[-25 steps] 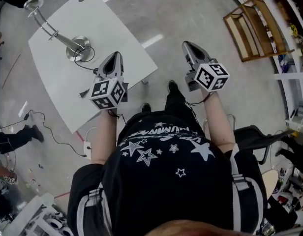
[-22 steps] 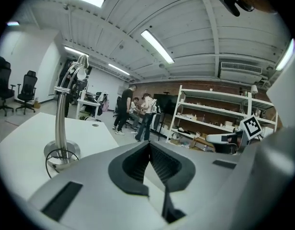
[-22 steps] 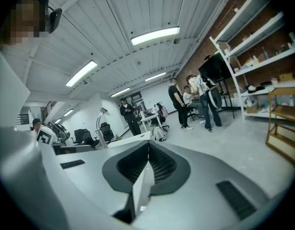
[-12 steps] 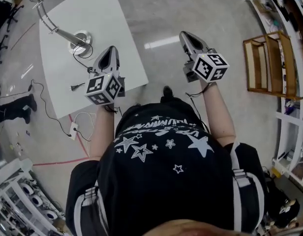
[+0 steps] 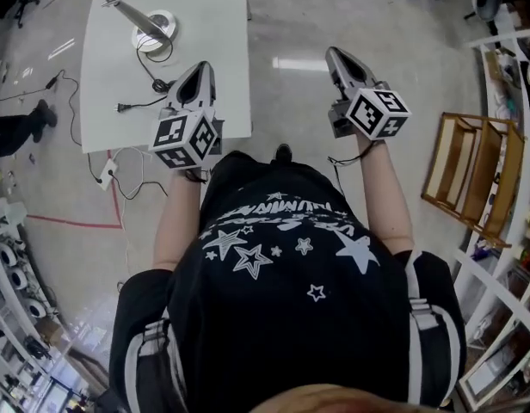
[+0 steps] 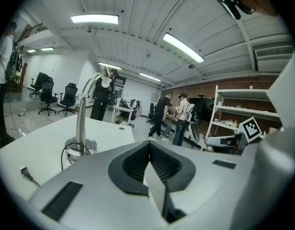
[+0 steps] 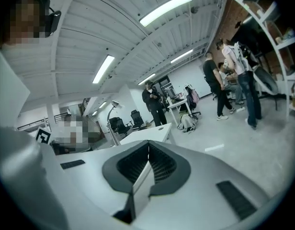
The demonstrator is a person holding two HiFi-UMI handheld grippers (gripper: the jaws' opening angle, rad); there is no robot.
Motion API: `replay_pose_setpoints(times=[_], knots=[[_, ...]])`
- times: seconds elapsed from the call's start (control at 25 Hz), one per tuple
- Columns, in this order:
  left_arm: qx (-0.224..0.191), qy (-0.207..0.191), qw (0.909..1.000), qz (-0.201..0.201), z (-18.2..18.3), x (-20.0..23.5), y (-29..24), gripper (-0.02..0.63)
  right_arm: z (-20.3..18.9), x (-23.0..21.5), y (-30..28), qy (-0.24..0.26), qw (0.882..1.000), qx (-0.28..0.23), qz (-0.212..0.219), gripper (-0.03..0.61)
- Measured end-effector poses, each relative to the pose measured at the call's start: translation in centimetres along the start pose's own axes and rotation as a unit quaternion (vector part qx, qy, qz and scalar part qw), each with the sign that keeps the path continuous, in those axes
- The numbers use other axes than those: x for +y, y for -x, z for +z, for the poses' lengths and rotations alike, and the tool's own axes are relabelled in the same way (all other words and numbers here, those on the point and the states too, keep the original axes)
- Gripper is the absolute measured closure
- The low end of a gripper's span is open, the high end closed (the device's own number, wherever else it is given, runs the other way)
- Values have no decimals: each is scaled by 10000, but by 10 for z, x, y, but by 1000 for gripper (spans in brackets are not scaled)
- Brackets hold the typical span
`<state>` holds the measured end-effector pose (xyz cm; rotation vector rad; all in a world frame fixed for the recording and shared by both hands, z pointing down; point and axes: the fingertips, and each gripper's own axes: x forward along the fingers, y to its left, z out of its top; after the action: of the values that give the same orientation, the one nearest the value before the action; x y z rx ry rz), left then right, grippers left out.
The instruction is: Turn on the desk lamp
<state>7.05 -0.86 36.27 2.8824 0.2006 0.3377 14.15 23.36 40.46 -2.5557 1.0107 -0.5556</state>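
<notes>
- Glossy grey floor (image 5: 334, 24), with a red tape line (image 5: 67, 221) at left.
- Wooden rack (image 5: 471, 179) stands at right.
- Strip lights (image 6: 95, 19) on the ribbed ceiling.
- Black office chairs (image 6: 47, 97), white shelving (image 6: 233, 108), brick wall (image 6: 195, 91).

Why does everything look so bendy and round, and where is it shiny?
Head view: the wide lens bows the white table edges; a light glares off the floor. Left gripper view: dark rounded corners, desk lamp sharp. Right gripper view: ceiling light glows brightest.
</notes>
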Motion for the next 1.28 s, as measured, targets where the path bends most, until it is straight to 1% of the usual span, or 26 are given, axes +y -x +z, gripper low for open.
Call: replay_pose_setpoints(times=[0.12, 0.24, 0.36, 0.6, 0.76, 0.92, 1.08, 1.2, 1.28], knots=[[-33, 17, 9999, 164, -2, 15, 8, 603, -5, 10, -24, 48, 9997, 158, 200, 574], [-42, 163, 9994, 311, -5, 35, 11, 603, -1, 24, -52, 181, 9987, 296, 370, 574], [-157, 238, 9984, 484, 1, 59, 11, 603, 13, 48, -82, 255, 9970, 255, 680, 574], [-410, 300, 9964, 672, 12, 100, 22, 603, 25, 88, -129, 560, 9933, 229, 984, 574], [-539, 362, 9936, 923, 13, 124, 31, 603, 21, 104, -151, 661, 9900, 366, 1193, 574], [-568, 293, 9907, 1198, 16, 140, 32, 603, 22, 111, -174, 751, 9853, 487, 1452, 574], [-620, 368, 9838, 1638, 15, 149, 32, 604, 22, 111, -208, 857, 9759, 759, 1858, 574], [-614, 459, 9748, 2095, 13, 156, 29, 603, 22, 112, -241, 842, 9645, 1082, 2256, 574], [-593, 443, 9687, 2370, 11, 158, 28, 603, 21, 117, -259, 779, 9545, 1304, 2565, 574]])
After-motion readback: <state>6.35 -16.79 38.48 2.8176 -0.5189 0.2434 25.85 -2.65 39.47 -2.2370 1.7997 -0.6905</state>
